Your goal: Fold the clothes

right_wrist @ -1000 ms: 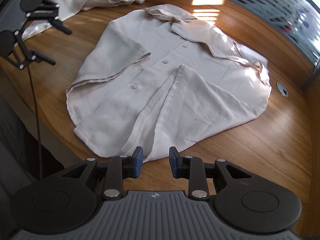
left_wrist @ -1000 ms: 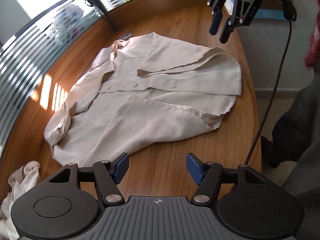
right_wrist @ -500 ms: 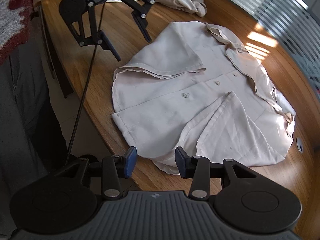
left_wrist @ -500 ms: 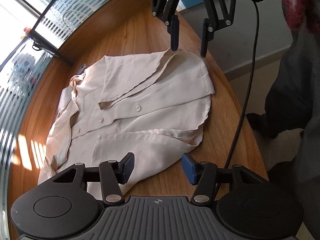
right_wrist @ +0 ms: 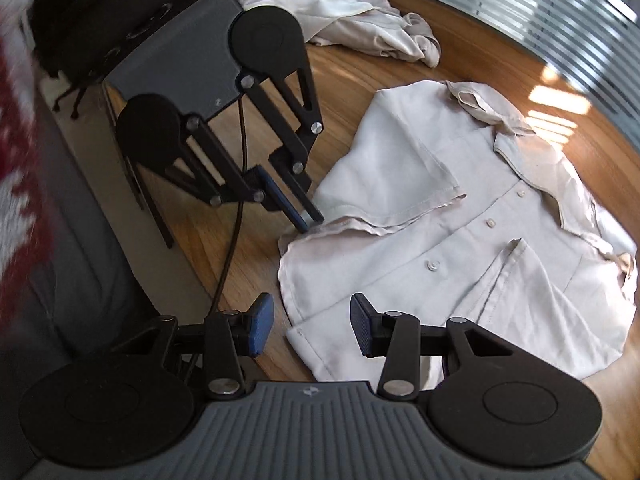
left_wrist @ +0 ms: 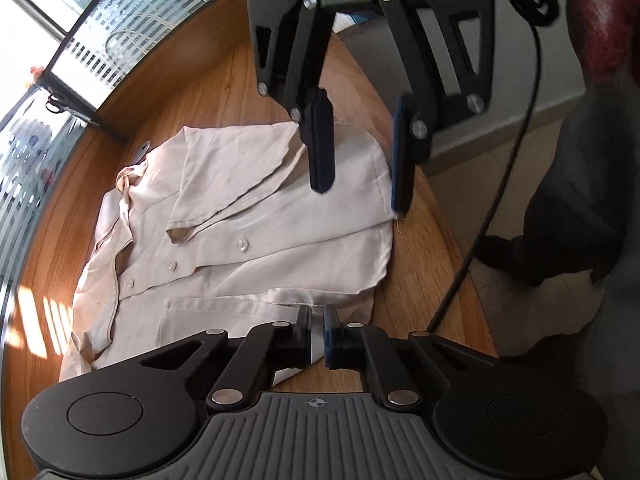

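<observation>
Two grippers at the hem of the shirt (right_wrist: 460,240) lying flat on the surface (left_wrist: 224,92): left gripper (left_wrist: 317,330) pinched narrow on one corner, right gripper (right_wrist: 306,326) wide over the other, risking a lopsided, bunching lift.

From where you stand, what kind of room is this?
Probably an office or meeting room: a long curved wooden table runs beside striped frosted glass partitions, and what looks like a rolling chair base stands on the floor. A beige shirt lies on the table.
</observation>
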Motion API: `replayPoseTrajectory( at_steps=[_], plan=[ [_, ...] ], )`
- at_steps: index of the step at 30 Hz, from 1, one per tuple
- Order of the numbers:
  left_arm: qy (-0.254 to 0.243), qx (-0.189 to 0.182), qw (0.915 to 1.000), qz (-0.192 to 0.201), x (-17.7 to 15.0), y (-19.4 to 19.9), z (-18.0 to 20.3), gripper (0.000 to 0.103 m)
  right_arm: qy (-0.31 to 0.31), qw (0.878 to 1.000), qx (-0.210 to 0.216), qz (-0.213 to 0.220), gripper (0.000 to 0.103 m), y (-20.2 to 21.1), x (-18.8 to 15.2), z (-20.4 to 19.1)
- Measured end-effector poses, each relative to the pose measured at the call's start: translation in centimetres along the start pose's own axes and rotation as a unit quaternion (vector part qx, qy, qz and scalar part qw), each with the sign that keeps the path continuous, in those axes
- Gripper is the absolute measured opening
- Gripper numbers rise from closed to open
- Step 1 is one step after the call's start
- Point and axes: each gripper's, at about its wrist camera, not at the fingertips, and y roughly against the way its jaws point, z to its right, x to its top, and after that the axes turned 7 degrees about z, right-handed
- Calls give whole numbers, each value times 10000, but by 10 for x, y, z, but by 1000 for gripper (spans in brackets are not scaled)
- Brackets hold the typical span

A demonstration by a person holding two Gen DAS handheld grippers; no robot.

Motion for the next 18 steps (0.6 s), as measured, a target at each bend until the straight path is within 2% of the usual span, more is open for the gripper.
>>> replayPoseTrajectory(
  at_steps=[5, 11, 12, 14, 15, 16, 17, 18],
  plan=[
    [459, 83, 9989, 63, 4, 3, -17, 6, -581, 9982, -5, 166, 47, -19, 16, -2],
    [577, 235, 9981, -3, -7, 17, -27, 8, -1119, 9937, -99, 31, 47, -49, 24, -6],
    [597, 259, 9979, -21, -9, 21, -27, 12, -1210, 9926, -131, 8, 45, -53, 24, -6],
    [614, 313, 9976, -50, -14, 27, -27, 26, -1317, 9911, -183, 12, 41, -54, 26, -5],
    [579, 345, 9977, -34, -17, 30, -25, 38, -1351, 9906, -207, 26, 39, -53, 27, -3],
    [541, 377, 9978, -15, -19, 33, -23, 44, -1385, 9901, -230, 41, 33, -52, 27, -2],
    [499, 367, 9981, 2, -21, 35, -22, 46, -1419, 9895, -254, 56, 28, -51, 28, -1],
    [448, 353, 9984, -2, -22, 36, -20, 46, -1453, 9890, -277, 71, 16, -50, 29, 1]
  ],
)
